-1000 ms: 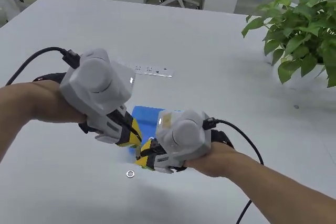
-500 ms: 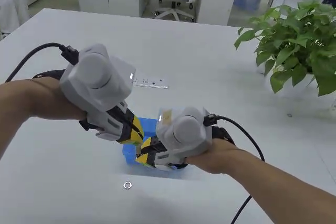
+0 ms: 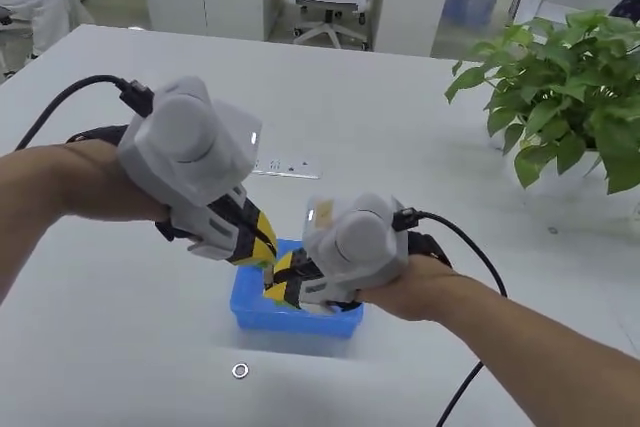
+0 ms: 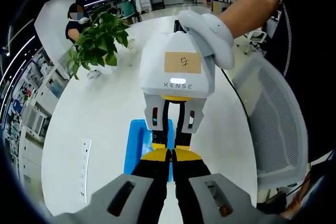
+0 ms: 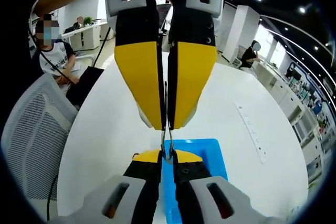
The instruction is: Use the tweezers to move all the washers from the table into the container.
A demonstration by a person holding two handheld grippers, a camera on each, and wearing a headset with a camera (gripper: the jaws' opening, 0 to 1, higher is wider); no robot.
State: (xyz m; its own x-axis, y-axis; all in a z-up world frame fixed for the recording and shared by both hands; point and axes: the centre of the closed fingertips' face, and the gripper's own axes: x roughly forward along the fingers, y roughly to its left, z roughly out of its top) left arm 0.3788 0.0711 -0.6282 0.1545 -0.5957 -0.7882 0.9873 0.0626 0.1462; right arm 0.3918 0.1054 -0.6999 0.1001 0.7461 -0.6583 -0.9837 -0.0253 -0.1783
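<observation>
Where the blue container (image 3: 290, 319) stands on the white worktop (image 3: 420, 147), the two tools meet nose to nose right above its open top. The left hand-held gripper (image 3: 262, 250) comes in from the container's far left side and slants down toward it. The right hand-held gripper (image 3: 276, 285) reaches in from the container's right side, its jaw tips just under those of the left one.

In the right gripper view, the left hand-held gripper's yellow jaws are pressed together on the tweezers (image 5: 165, 139). These show as a thin metal strip running out of the jaws and down toward the container. The right hand-held gripper's own jaws are drawn in to a narrow slit, and the lower end of the tweezers sits inside that slit, over the container's blue floor. Whether the tweezers carry anything at their tip is too small to tell. In the left gripper view, that tool's jaws are likewise drawn tight together above the container.

One washer (image 3: 240, 371) lies flat on the worktop, just in front of the container's near left corner and apart from it. A white power strip (image 3: 285, 166) lies beyond the container on its far side. A potted plant (image 3: 565, 87) stands well off to the container's far right.
</observation>
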